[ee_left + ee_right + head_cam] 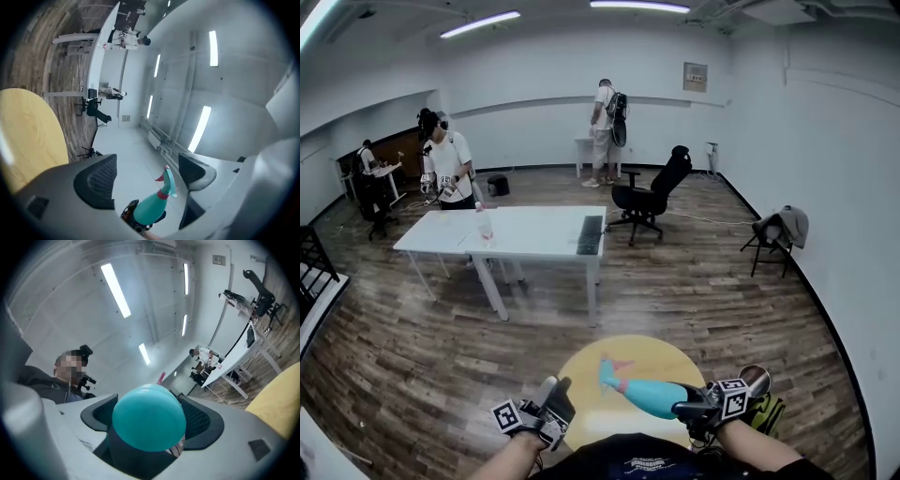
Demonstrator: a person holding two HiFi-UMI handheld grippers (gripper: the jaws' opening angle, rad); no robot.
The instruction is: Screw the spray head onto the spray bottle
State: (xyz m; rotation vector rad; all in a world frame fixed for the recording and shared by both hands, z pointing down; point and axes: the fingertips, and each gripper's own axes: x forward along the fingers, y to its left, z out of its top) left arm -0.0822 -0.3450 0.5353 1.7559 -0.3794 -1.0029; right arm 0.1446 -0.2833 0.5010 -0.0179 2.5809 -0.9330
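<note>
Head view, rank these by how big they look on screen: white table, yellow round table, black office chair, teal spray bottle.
1. white table and yellow round table: about alike, not ranked; the yellow one is nearer and partly covered.
2. black office chair
3. teal spray bottle, smallest though close to the camera.

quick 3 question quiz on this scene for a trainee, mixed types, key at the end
1. True or false: the left claw grips the spray bottle.
2. In the head view, what lies beneath the bottle? A round yellow table; B metal sink; C cardboard box.
3. Fill in: the spray head sits ___ the bottle's neck.
Key: 1 false, the right claw holds it; the left stands open and empty. 2 A. 3 on.
</note>
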